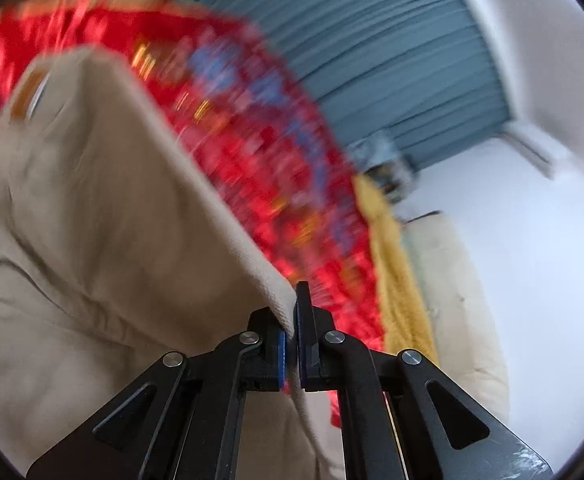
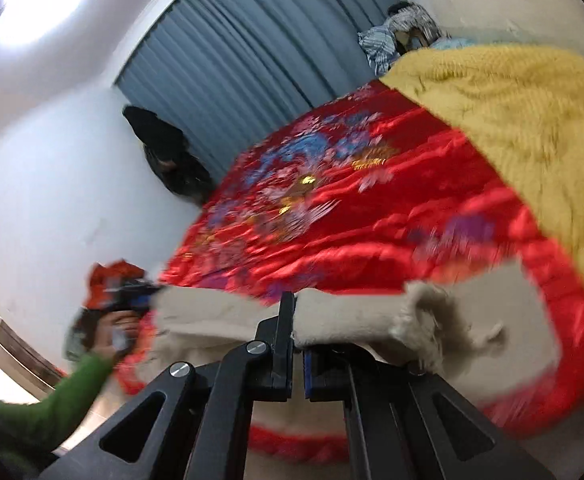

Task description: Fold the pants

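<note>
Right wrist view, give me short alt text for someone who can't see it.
The right gripper is shut on the edge of beige pants, held over a red embroidered bedspread. At the left, a hand in a green sleeve grips the far end of the pants; a yellow blanket and grey curtains lie behind.

red bedspread (image 2: 392,216), yellow blanket (image 2: 512,120), grey curtain (image 2: 243,48)

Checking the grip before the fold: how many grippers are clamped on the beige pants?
2: left gripper pinches the pants edge; right gripper clamps the frayed hem end.
</note>
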{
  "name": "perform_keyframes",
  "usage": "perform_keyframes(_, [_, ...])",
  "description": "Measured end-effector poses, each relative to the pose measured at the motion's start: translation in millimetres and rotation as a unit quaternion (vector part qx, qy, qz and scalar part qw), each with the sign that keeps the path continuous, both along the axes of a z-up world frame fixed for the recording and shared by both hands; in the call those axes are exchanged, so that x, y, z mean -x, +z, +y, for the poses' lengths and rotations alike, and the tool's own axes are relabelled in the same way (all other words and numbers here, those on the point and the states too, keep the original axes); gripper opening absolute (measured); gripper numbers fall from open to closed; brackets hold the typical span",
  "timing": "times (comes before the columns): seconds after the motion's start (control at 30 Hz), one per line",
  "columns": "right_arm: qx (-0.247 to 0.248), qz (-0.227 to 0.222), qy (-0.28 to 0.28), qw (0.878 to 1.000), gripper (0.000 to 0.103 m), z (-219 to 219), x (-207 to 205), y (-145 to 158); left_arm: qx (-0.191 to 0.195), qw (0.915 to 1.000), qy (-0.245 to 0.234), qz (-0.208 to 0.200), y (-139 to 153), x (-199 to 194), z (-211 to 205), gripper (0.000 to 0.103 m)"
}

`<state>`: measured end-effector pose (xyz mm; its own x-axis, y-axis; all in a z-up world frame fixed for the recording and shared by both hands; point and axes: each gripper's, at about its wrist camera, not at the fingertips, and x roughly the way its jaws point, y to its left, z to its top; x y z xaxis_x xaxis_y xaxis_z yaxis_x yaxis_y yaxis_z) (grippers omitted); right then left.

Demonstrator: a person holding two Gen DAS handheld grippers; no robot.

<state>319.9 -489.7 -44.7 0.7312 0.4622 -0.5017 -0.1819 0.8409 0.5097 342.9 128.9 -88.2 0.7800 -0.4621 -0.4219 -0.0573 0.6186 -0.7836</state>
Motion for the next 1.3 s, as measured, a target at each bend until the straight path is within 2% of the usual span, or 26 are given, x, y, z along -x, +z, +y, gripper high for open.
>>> perform_keyframes(0.03, [-0.003, -0.033, 0.007, 0.999, 0.003, -1.9, -7.5, 17.5, -0.018, 0.9996, 0.003, -0.019, 10.0, 16.3, 0.2, 0.003])
perform_keyframes(0.07, [-0.012, -0.063, 0.019, 0.998, 0.003, -4.3, -9.9, 31.5, -0.053, 0.9978, 0.007, -0.041, 18.7, 44.0, -1.3, 0.003])
perform_keyframes(0.1, [-0.019, -0.101, 0.037, 0.994, 0.004, -7.7, -7.2, 47.4, -0.077, 0.9961, 0.007, -0.044, 17.4, 61.7, -3.8, 0.004])
perform_keyframes(0.13, [-0.016, -0.116, 0.045, 0.992, 0.004, -10.0, -2.3, 53.0, -0.105, 0.9939, 0.002, -0.033, 6.9, 83.2, -9.4, 0.004])
perform_keyframes(0.17, [-0.009, -0.119, 0.053, 0.991, 0.004, -13.9, 2.9, 51.7, -0.123, 0.9923, -0.011, -0.004, -14.2, 100.2, -17.6, 0.004])
perform_keyframes(0.2, [-0.001, -0.104, 0.056, 0.993, 0.004, -20.7, 5.9, 40.6, -0.129, 0.9909, -0.027, 0.026, -35.4, 109.0, -25.0, 0.004])
perform_keyframes(0.23, [0.007, -0.067, 0.047, 0.997, 0.004, -29.2, 8.2, 18.9, -0.137, 0.9866, -0.053, 0.071, -66.3, 116.1, -37.3, 0.004])
perform_keyframes(0.3, [0.030, 0.055, 0.008, 0.998, 0.004, -49.6, 7.2, -49.8, -0.144, 0.9755, -0.089, 0.141, -118.7, 124.8, -58.0, 0.004])
perform_keyframes(0.37, [0.073, 0.202, -0.033, 0.976, 0.004, -66.8, 7.7, -135.5, -0.153, 0.9708, -0.096, 0.159, -136.6, 128.4, -70.8, 0.004])
perform_keyframes(0.43, [0.095, 0.256, -0.049, 0.961, 0.004, -70.8, 15.3, -174.8, -0.165, 0.9701, -0.092, 0.152, -131.8, 128.2, -76.0, 0.004])
perform_keyframes(0.47, [0.089, 0.256, -0.056, 0.961, 0.004, -72.2, 19.7, -182.6, -0.165, 0.9709, -0.093, 0.146, -126.5, 126.5, -76.0, 0.004])
perform_keyframes(0.57, [0.064, 0.231, -0.082, 0.967, 0.004, -76.8, 24.2, -177.2, -0.171, 0.9729, -0.094, 0.124, -111.7, 123.7, -75.6, 0.004])
perform_keyframes(0.63, [0.066, 0.220, -0.082, 0.970, 0.004, -76.9, 20.4, -166.7, -0.181, 0.9733, -0.091, 0.109, -105.6, 122.6, -78.4, 0.004])
perform_keyframes(0.7, [0.088, 0.195, -0.069, 0.974, 0.004, -70.8, 15.2, -145.1, -0.200, 0.9703, -0.094, 0.099, -103.1, 126.0, -82.1, 0.003])
perform_keyframes(0.77, [0.100, 0.174, -0.059, 0.978, 0.004, -71.5, 9.8, -138.4, -0.215, 0.9645, -0.101, 0.116, -115.4, 124.4, -86.3, 0.003])
perform_keyframes(0.87, [0.103, 0.233, -0.059, 0.965, 0.005, -79.5, 10.8, -161.6, -0.201, 0.9635, -0.102, 0.144, -136.5, 129.9, -82.6, 0.003])
perform_keyframes(0.93, [0.104, 0.255, -0.065, 0.959, 0.008, -83.2, 10.4, -174.8, -0.203, 0.9636, -0.102, 0.141, -134.1, 132.7, -81.8, 0.003])
perform_keyframes(1.0, [0.093, 0.237, -0.080, 0.964, 0.019, -86.6, 11.0, -167.2, -0.207, 0.9636, -0.103, 0.133, -128.4, 130.1, -83.0, 0.004])
perform_keyframes(1.07, [0.053, 0.220, -0.094, 0.969, 0.029, -94.4, 7.8, -161.0, -0.207, 0.9641, -0.103, 0.131, -127.6, 129.3, -82.9, 0.004])
perform_keyframes(1.1, [0.032, 0.214, -0.100, 0.971, 0.030, -99.8, 5.1, -158.5, -0.206, 0.9642, -0.102, 0.132, -128.8, 129.0, -82.2, 0.004])
perform_keyframes(1.13, [0.024, 0.214, -0.110, 0.970, 0.030, -104.0, 0.2, -157.3, -0.206, 0.9641, -0.101, 0.134, -130.4, 129.2, -82.1, 0.004])
perform_keyframes(1.17, [0.031, 0.220, -0.120, 0.968, 0.022, -106.2, -5.0, -156.8, -0.206, 0.9641, -0.100, 0.135, -130.9, 130.0, -82.3, 0.004])
perform_keyframes(1.2, [0.049, 0.226, -0.129, 0.964, 0.003, -106.1, -11.4, -153.8, -0.207, 0.9644, -0.099, 0.132, -130.8, 132.5, -82.1, 0.004])
perform_keyframes(1.23, [0.067, 0.215, -0.126, 0.966, 0.003, -101.5, -17.9, -143.8, -0.209, 0.9647, -0.098, 0.127, -129.3, 136.0, -82.0, 0.004])
perform_keyframes(1.27, [0.074, 0.185, -0.117, 0.973, 0.003, -94.7, -20.7, -128.9, -0.213, 0.9650, -0.096, 0.119, -126.9, 140.2, -82.0, 0.004])
perform_keyframes(1.3, [0.074, 0.136, -0.100, 0.983, 0.003, -89.4, -17.6, -108.9, -0.218, 0.9646, -0.095, 0.115, -125.8, 143.6, -82.1, 0.004])
